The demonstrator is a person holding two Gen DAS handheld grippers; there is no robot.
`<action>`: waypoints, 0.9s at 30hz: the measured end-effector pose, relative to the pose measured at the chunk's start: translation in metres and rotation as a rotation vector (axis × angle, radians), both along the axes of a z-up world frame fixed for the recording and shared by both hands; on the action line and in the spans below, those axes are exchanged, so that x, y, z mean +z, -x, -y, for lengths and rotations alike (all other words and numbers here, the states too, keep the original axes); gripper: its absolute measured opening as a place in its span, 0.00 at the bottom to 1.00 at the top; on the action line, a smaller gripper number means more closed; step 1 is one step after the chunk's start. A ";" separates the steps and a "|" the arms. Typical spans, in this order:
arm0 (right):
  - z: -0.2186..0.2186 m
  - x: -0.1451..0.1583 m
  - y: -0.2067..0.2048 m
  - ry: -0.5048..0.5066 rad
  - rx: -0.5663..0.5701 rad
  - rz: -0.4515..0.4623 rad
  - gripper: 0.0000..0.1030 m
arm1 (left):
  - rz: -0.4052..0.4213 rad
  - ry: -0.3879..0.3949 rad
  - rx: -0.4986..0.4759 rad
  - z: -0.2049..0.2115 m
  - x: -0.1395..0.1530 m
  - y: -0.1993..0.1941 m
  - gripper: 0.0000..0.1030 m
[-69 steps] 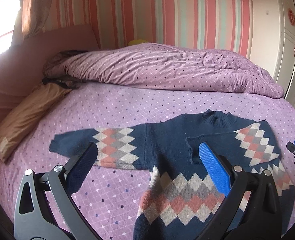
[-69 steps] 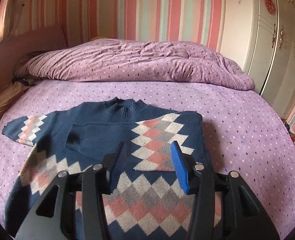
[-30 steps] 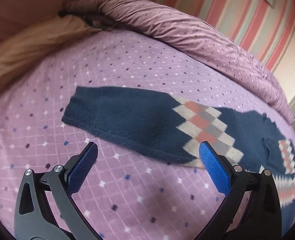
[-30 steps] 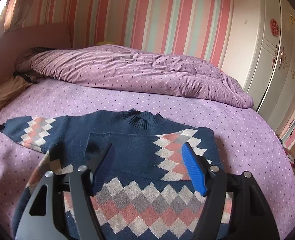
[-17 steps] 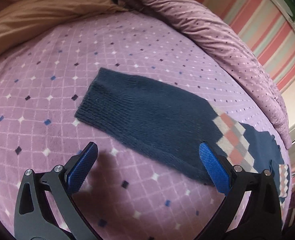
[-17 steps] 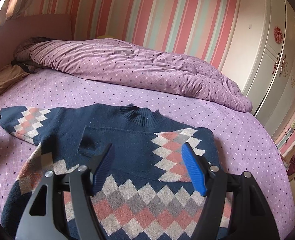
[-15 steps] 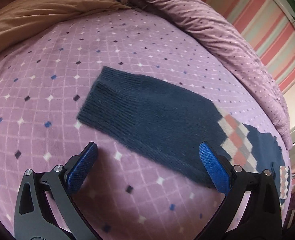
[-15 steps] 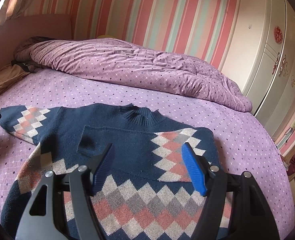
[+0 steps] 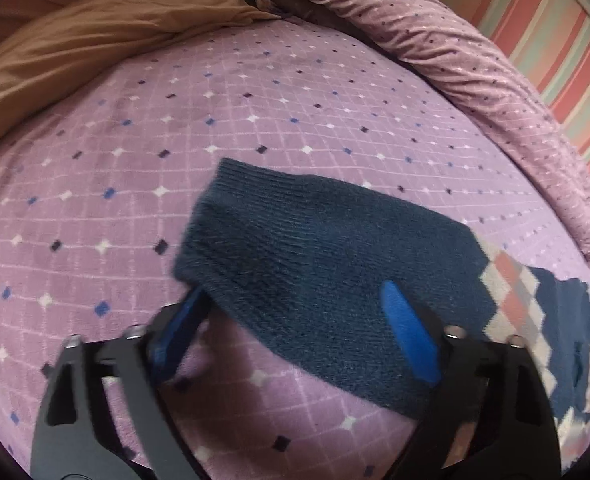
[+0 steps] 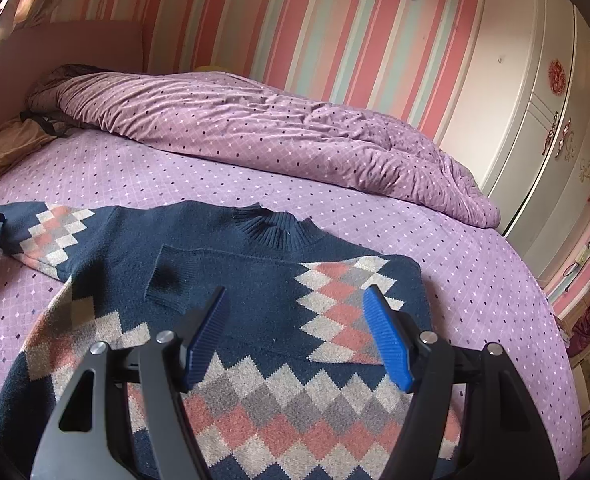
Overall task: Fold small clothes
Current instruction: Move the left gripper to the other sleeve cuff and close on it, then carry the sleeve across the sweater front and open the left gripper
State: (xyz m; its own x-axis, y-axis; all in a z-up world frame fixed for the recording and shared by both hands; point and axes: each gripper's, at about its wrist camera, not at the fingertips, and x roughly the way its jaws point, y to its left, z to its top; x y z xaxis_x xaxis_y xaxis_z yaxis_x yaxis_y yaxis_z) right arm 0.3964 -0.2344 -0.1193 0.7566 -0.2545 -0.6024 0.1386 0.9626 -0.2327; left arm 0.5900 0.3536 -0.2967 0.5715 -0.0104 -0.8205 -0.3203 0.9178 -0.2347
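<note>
- The navy sweater (image 10: pixel 255 288) with pink, grey and cream diamonds lies flat on the bed (image 10: pixel 475 280), covered by a purple sheet with small diamond dots; its hem is at the near edge and its ribbed collar (image 10: pixel 273 228) points toward the far edge.
- One sleeve (image 10: pixel 231 280) is folded across the chest, its cuff lying on the navy front.
- The other sleeve (image 9: pixel 327 276) stretches out flat toward the bed's left side; in the right wrist view it reaches the left rim of the picture.
- The left gripper (image 9: pixel 291 336) is low over that outstretched sleeve near its cuff, jaws set wide. One blue pad (image 9: pixel 409 340) lies over the knit, while the other sits at the sleeve's near edge just below the cuff corner. Whether either pad touches the fabric cannot be told; the view is slightly blurred.
- The right gripper (image 10: pixel 295 336) hovers above the sweater's front, jaws wide apart, holding nothing.
- A crumpled purple duvet (image 10: pixel 255 132) is heaped along the far edge of the bed.
- A tan pillow (image 9: pixel 95 40) lies at the far left corner.
- No containers show; a white wardrobe (image 10: pixel 535 100) with closed doors stands beyond the bed's right edge, before a striped wall (image 10: pixel 295 28).
</note>
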 end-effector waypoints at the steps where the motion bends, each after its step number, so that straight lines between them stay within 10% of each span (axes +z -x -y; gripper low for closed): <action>1: 0.001 0.000 0.000 0.002 0.001 -0.002 0.68 | -0.002 -0.015 0.012 -0.001 0.001 0.000 0.63; 8: 0.007 0.001 0.003 -0.007 -0.003 -0.001 0.68 | -0.015 -0.105 0.069 -0.005 0.008 0.007 0.12; 27: 0.053 0.009 0.012 -0.063 -0.040 0.015 0.68 | 0.140 -0.420 -0.007 0.143 0.142 0.038 0.08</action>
